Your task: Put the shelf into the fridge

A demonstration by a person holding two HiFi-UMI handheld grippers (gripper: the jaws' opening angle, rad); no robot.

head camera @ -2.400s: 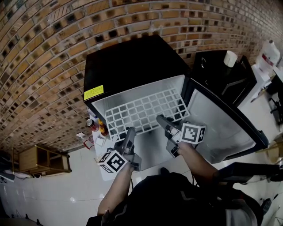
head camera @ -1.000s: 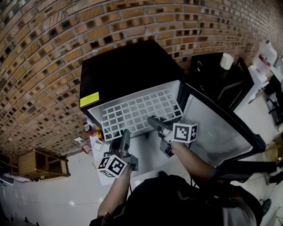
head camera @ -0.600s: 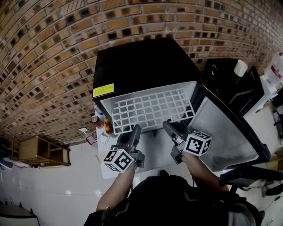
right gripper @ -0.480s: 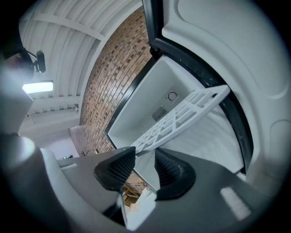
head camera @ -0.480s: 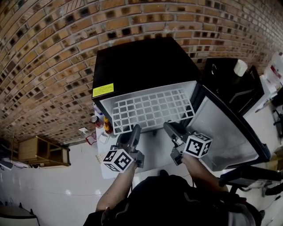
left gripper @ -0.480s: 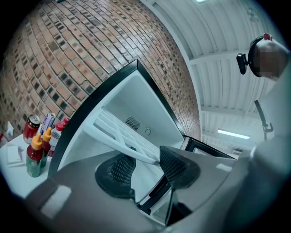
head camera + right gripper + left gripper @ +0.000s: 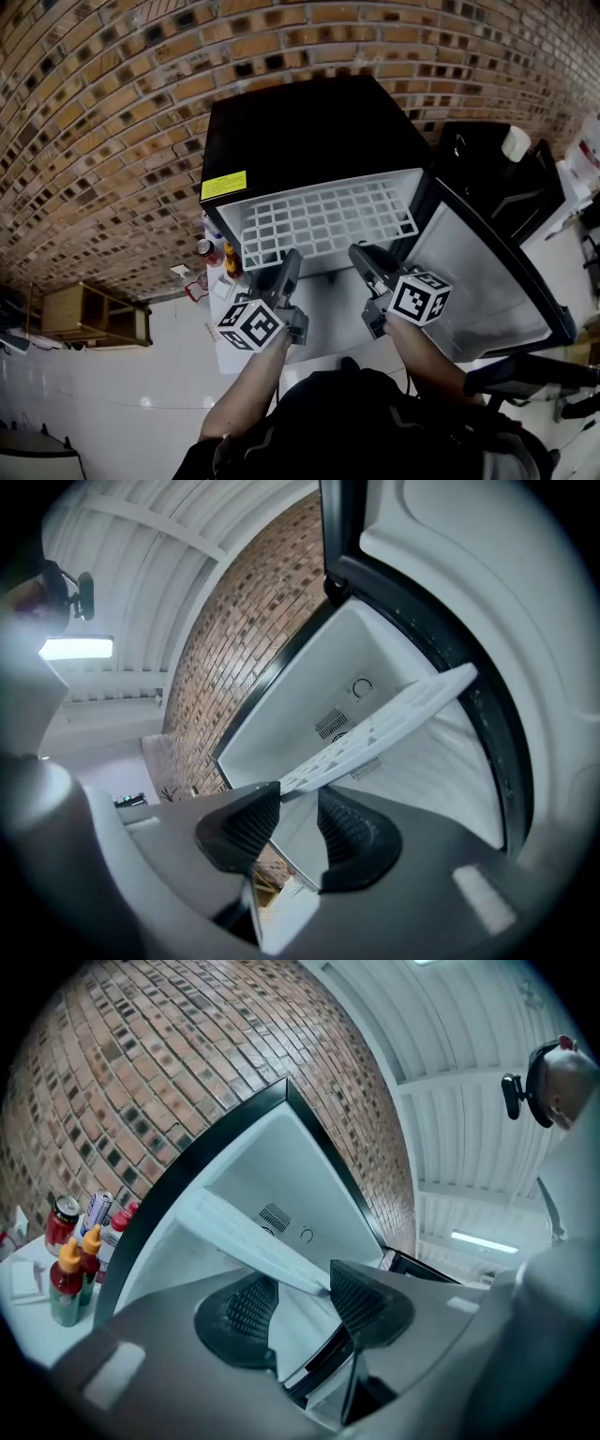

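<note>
The black fridge stands open, showing its white inside. The white grid shelf lies across that inside, its front edge towards me. My left gripper is at the shelf's front left. In the left gripper view the shelf ends between the jaws of the left gripper. Those jaws are opening and the pads stand clear of the shelf. My right gripper is at the front right. The shelf's thin edge reaches the tips of the right gripper, whose jaws are closing with a gap left.
The fridge door hangs open at the right. Sauce bottles and a can stand on a white table left of the fridge. A black appliance stands far right, a wooden unit at the left, and a brick wall behind.
The shelf has gone from tilted and sticking out to lying level and deeper inside the fridge. Both grippers followed its front edge forward.
</note>
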